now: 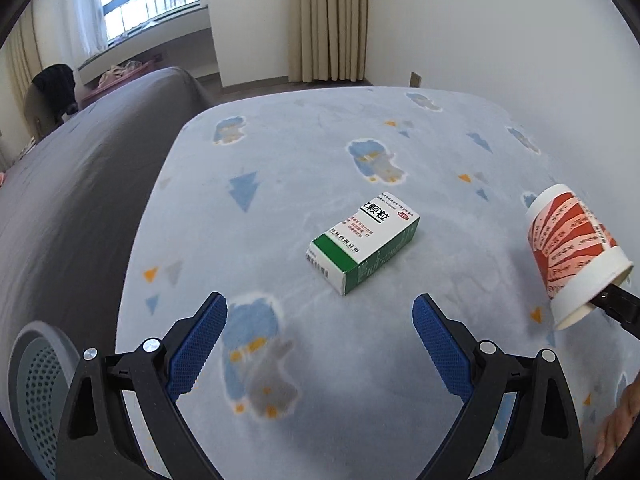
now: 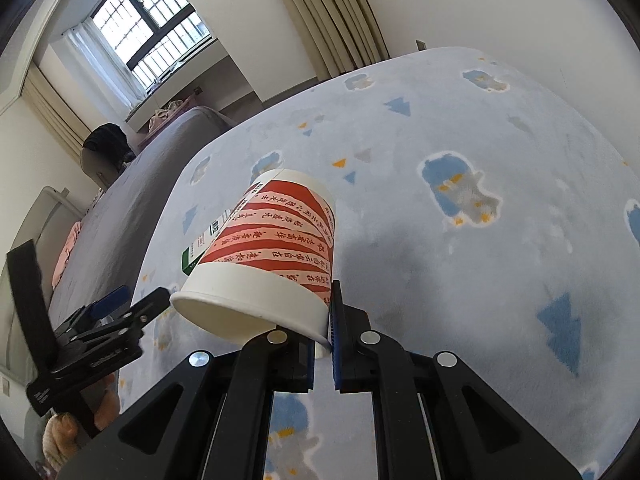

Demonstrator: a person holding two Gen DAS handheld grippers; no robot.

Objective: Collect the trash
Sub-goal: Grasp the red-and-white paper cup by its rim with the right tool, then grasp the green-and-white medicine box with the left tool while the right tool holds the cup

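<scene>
A green and white medicine box (image 1: 364, 246) lies flat on the pale blue patterned blanket (image 1: 320, 152). My left gripper (image 1: 320, 320) is open and empty, hovering just short of the box. My right gripper (image 2: 322, 332) is shut on the rim of a red and white paper cup (image 2: 276, 252), holding it tilted above the blanket. The cup also shows at the right of the left wrist view (image 1: 576, 248). In the right wrist view the cup hides most of the box (image 2: 200, 248), and the left gripper (image 2: 132, 300) shows at the left.
A grey perforated bin (image 1: 36, 392) sits at the lower left below the bed edge. A dark grey sheet (image 1: 80, 184) covers the bed's left part. A window (image 2: 148, 28), curtains (image 1: 328, 20) and white walls lie beyond.
</scene>
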